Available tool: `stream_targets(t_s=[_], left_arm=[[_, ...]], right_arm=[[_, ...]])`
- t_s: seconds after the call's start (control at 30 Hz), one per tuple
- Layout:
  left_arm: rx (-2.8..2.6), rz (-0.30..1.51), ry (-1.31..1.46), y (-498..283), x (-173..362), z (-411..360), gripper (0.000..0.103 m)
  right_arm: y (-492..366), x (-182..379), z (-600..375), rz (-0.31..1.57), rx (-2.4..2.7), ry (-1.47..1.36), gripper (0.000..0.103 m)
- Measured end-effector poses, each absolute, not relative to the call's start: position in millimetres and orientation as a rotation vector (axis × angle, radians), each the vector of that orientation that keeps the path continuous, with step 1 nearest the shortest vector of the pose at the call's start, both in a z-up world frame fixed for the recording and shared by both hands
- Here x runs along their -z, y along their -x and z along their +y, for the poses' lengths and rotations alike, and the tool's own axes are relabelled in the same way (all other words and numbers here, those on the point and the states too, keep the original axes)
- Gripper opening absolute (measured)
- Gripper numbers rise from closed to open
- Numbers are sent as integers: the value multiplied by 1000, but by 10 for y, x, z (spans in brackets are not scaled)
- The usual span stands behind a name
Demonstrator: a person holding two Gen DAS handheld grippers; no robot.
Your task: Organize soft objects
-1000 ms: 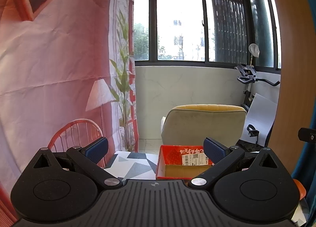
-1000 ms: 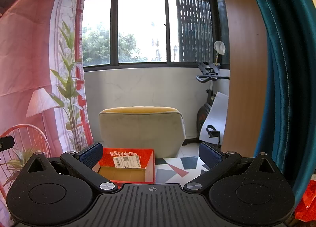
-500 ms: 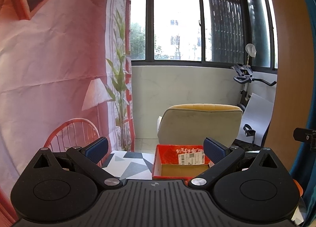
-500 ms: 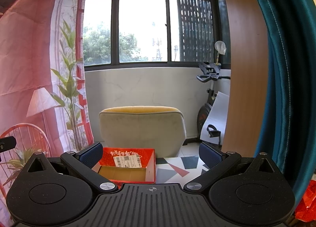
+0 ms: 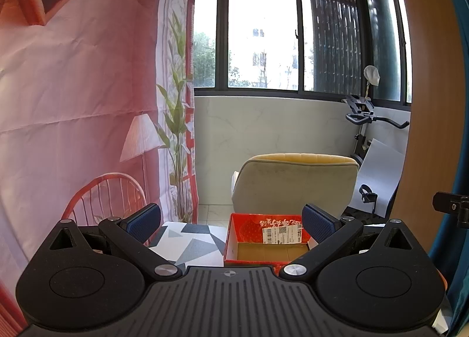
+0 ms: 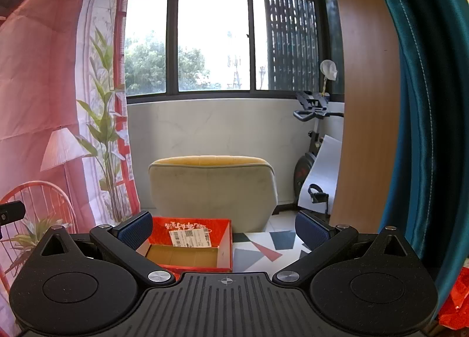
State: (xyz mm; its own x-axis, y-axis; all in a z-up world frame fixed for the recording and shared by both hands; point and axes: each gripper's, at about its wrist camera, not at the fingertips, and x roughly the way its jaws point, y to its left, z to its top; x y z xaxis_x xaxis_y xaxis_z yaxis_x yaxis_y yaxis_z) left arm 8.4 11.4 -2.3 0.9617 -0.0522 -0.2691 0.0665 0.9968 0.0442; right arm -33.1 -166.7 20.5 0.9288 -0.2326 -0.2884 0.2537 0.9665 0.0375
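red box lies ahead between the spread left claw fingers.

**Box on the table, chair behind it**

An open box sat on the patterned table, with bare tabletop to its left in the left wrist view and to its right in the right wrist view. Behind the table stood an upholstered chair, back turned. A printed backdrop hung at left. An exercise bike and a leaning board stood right of the chair, below the windows.

Unreadable label on red box
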Motion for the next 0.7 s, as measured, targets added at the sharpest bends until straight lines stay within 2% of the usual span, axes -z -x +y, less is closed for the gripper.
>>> stream_targets(t_s=[0.47,0.7], left_arm=[[60,271,-66,-135,96,137,103],[13,274,-97,-244,264,145,103]], right_arm=[[306,-142,-1699,278,218,-110,103],[269,126,-1794,205,165,-173,103]])
